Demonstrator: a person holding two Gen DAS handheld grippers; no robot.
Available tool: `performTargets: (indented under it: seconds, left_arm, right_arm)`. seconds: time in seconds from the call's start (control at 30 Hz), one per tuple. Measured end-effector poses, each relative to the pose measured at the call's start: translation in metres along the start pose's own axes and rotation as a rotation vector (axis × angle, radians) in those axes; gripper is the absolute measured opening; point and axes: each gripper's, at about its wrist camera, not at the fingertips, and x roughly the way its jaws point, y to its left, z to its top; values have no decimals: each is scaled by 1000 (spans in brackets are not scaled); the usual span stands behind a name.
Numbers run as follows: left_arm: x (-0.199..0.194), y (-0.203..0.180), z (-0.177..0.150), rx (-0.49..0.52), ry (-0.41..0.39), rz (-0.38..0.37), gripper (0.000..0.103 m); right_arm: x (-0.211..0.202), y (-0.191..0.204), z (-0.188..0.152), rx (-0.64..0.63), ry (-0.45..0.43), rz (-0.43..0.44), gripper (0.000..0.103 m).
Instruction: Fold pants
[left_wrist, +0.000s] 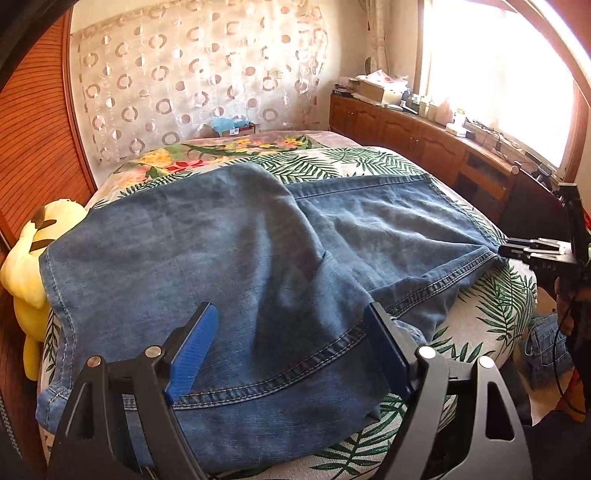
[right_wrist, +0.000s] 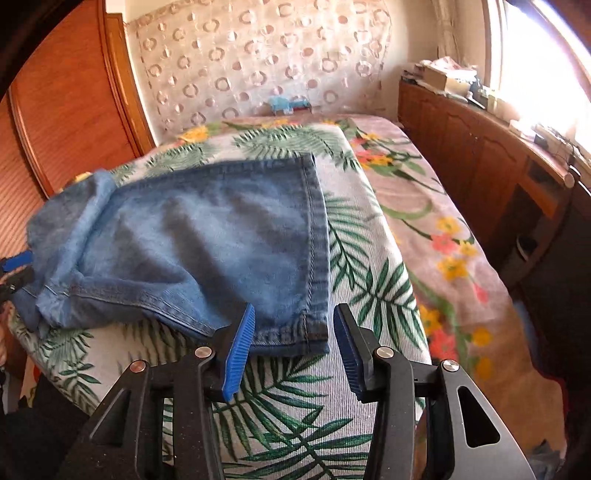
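Note:
Blue denim pants (left_wrist: 221, 258) lie spread on a bed with a palm-leaf cover (left_wrist: 491, 314), one part folded over the rest. My left gripper (left_wrist: 291, 332) is open just above the near waist end, its blue pads on either side of the cloth. In the right wrist view the pants' leg end (right_wrist: 207, 240) lies flat, and my right gripper (right_wrist: 295, 328) is open with the hem corner between its blue pads. The right gripper also shows in the left wrist view (left_wrist: 517, 251) at the far leg corner.
A yellow plush toy (left_wrist: 29, 266) sits at the bed's left edge by a wooden wall panel. A wooden cabinet (right_wrist: 480, 155) with clutter runs along the right under a bright window. A floral blanket (right_wrist: 443, 221) covers the bed's right side. More denim (left_wrist: 546, 347) lies beside the bed.

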Motion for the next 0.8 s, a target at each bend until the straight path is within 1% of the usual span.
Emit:
performTargets:
  seconds: [0.07, 0.23, 0.3, 0.33, 0.37, 0.47, 0.6, 0.8]
  left_arm:
    - [0, 2, -1, -5, 2, 5, 82]
    - [0, 7, -2, -19, 2, 17, 82]
    - [-2, 10, -2, -23, -3, 21, 82]
    - [-3, 11, -3, -26, -6, 24, 82]
    - [-4, 13, -3, -28, -8, 26, 82]
    - [-7, 16, -4, -35, -14, 32, 82]
    - [-17, 24, -7, -49, -31, 33, 82]
    - [-32, 40, -11, -66, -57, 48, 82]
  right_arm:
    - [3, -2, 0, 4, 8, -7, 46]
    - [1, 3, 3, -22, -5, -39, 45]
    - [0, 6, 4, -36, -4, -12, 19]
    - [0, 8, 5, -41, 3, 8, 19]
    - [-1, 10, 7, -51, -1, 8, 18]
    - [-11, 19, 21, -85, -42, 24, 17]
    - [-33, 42, 56, -131, -120, 78, 17]
    - [-64, 96, 105, -241, -223, 186, 17]
